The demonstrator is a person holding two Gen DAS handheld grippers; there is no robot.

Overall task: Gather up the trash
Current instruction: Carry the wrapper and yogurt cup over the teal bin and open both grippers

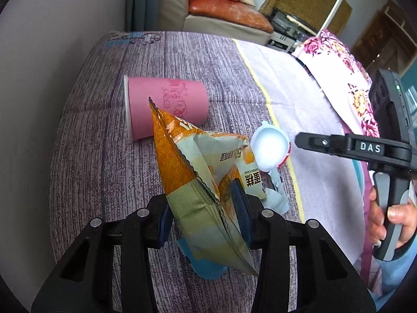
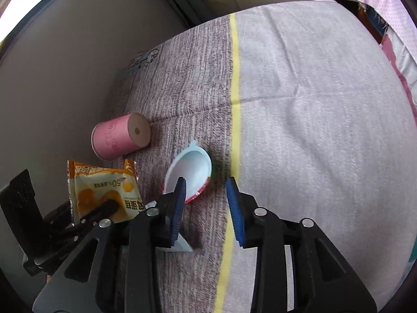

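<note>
My left gripper (image 1: 206, 214) is shut on an orange and green snack wrapper (image 1: 192, 172), held above the bed; it also shows in the right wrist view (image 2: 104, 190). A pink paper cup (image 1: 166, 104) lies on its side beyond it, also seen in the right wrist view (image 2: 117, 138). A small white yogurt cup (image 1: 271, 148) lies tipped by the yellow stripe. My right gripper (image 2: 206, 203) is open, its left pad (image 2: 178, 208) over the yogurt cup's rim (image 2: 190, 172). A light blue scrap (image 2: 182, 245) lies under it.
The grey woven bedspread (image 1: 104, 156) meets a white towel sheet (image 2: 312, 130) at a yellow stripe (image 2: 234, 78). A floral quilt (image 1: 346, 78) lies at the right. A wall runs along the left; a sofa with an orange cushion (image 1: 224, 10) stands behind.
</note>
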